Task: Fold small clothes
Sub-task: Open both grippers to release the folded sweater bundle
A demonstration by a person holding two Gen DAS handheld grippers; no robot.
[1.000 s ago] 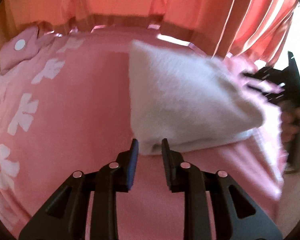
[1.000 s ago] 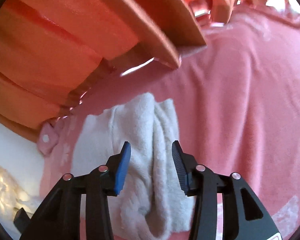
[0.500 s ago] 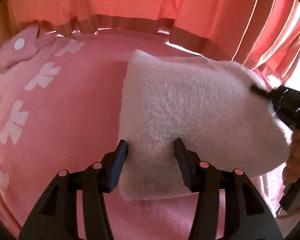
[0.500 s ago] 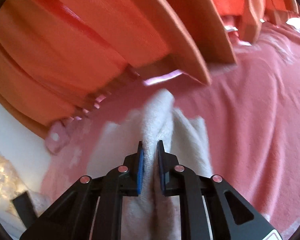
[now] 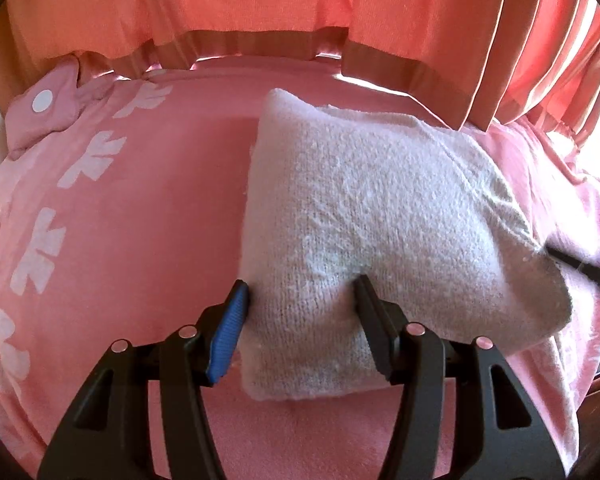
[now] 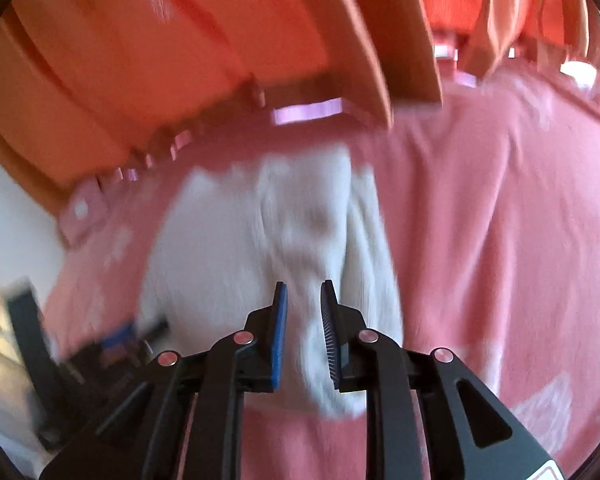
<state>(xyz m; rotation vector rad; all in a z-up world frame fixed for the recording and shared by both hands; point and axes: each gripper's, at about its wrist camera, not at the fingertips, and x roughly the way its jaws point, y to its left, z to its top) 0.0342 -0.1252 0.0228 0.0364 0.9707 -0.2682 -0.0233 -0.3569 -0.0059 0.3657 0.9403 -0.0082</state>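
Observation:
A small white terry cloth (image 5: 380, 200), folded, lies on a pink bedcover (image 5: 148, 220). My left gripper (image 5: 300, 282) straddles its near left corner. The jaws are opening; the blue pad (image 5: 228, 332) sits at the cloth's left edge and the other finger dents its top. In the blurred right wrist view the same white cloth (image 6: 260, 240) shows a raised ridge running between the fingers of my right gripper (image 6: 304, 285). Its jaws are opening and stand slightly apart from the ridge. A black finger of the right gripper (image 5: 580, 270) touches the cloth's right corner.
Orange curtains (image 5: 260, 8) hang along the far edge of the bed. A pink cushion with a white dot (image 5: 44, 108) lies at the far left. White flower prints (image 5: 40, 248) run down the cover's left side. The left gripper's body (image 6: 112, 344) shows blurred at lower left.
The left gripper moved forward onto the cloth's near corner and its jaws widened. The right gripper pinched a ridge of the cloth, then opened partly while swinging sideways.

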